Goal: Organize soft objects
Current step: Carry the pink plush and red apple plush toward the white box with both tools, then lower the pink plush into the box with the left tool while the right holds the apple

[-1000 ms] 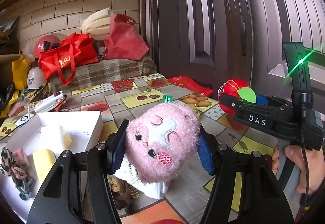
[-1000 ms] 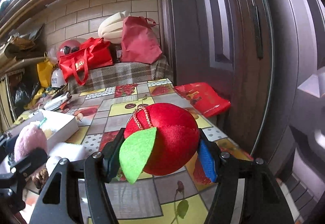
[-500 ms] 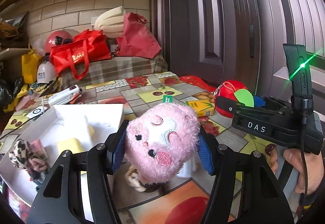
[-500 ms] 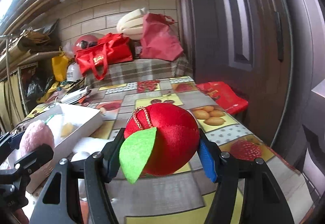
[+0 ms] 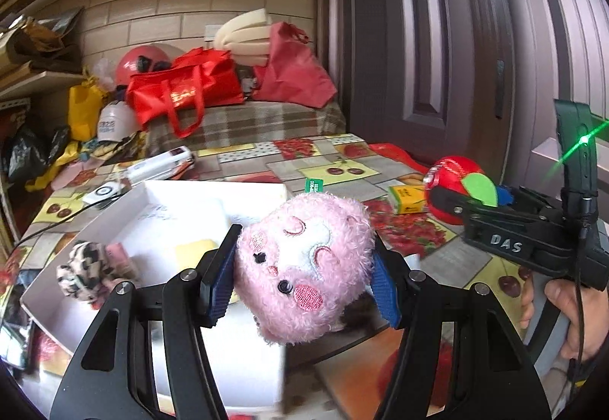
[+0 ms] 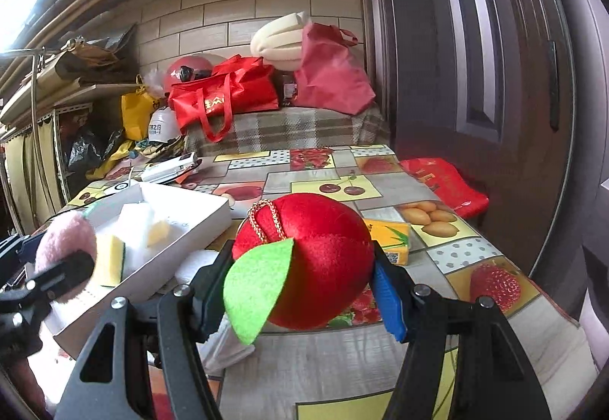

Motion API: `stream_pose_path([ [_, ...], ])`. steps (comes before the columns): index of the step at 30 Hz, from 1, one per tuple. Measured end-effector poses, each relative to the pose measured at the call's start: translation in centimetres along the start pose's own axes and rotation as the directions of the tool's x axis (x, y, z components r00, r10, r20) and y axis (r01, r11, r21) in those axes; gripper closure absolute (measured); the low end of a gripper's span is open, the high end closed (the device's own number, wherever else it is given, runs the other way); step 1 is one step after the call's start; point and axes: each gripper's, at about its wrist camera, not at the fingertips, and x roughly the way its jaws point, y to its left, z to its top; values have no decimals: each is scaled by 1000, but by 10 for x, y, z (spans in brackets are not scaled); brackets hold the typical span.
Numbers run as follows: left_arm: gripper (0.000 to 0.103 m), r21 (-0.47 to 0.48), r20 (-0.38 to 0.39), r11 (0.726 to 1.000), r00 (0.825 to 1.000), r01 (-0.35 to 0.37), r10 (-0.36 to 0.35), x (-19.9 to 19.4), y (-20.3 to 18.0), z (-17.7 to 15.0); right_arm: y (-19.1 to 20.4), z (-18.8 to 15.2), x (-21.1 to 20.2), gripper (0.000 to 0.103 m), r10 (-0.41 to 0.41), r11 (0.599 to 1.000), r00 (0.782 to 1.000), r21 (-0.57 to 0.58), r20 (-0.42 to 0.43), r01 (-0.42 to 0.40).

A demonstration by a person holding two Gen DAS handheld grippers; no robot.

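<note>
My left gripper (image 5: 300, 277) is shut on a pink plush toy (image 5: 304, 264) and holds it above the near right corner of a white box (image 5: 87, 229). The box holds sponges (image 6: 110, 260) and a black-and-white scrunchie (image 5: 82, 273). My right gripper (image 6: 304, 283) is shut on a red plush apple (image 6: 316, 267) with a green felt leaf, held above the table to the right of the box. The apple also shows in the left wrist view (image 5: 453, 187), and the pink toy in the right wrist view (image 6: 64, 241).
A fruit-patterned tablecloth (image 6: 437, 260) covers the table. A yellow carton (image 6: 392, 237) lies behind the apple. A white soft object (image 6: 198, 260) lies by the box. A red packet (image 6: 445, 184) sits at the right edge. Red bags (image 6: 224, 96) stand on a bench behind. A door (image 6: 475, 77) is at right.
Both grippers have moved left toward the white box, holding their toys. The pink toy has tilted in the left gripper and now hangs over the box's corner.
</note>
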Motion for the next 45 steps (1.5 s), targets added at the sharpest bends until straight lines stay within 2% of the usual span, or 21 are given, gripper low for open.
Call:
stream_pose_path([
  [7,42,-45,4,998,999,-40,41,-7,24,-3,3,1,1,37,4,1000,1000,-1,-2,-4],
  [15,42,-25,17,997,997,-72,72,-11,31,-4,17,1,2,37,26,1000,1000,-10,-6,-26],
  [23,42,-51,19,992,993,-116,117,-14,51,-6,39,0,2,37,72,997,997,-40,-4,-72],
  [45,41,-84,18,975,978,-206,208,-19,87,-8,59,-1,8,37,114,991,993,-66,-13,-114],
])
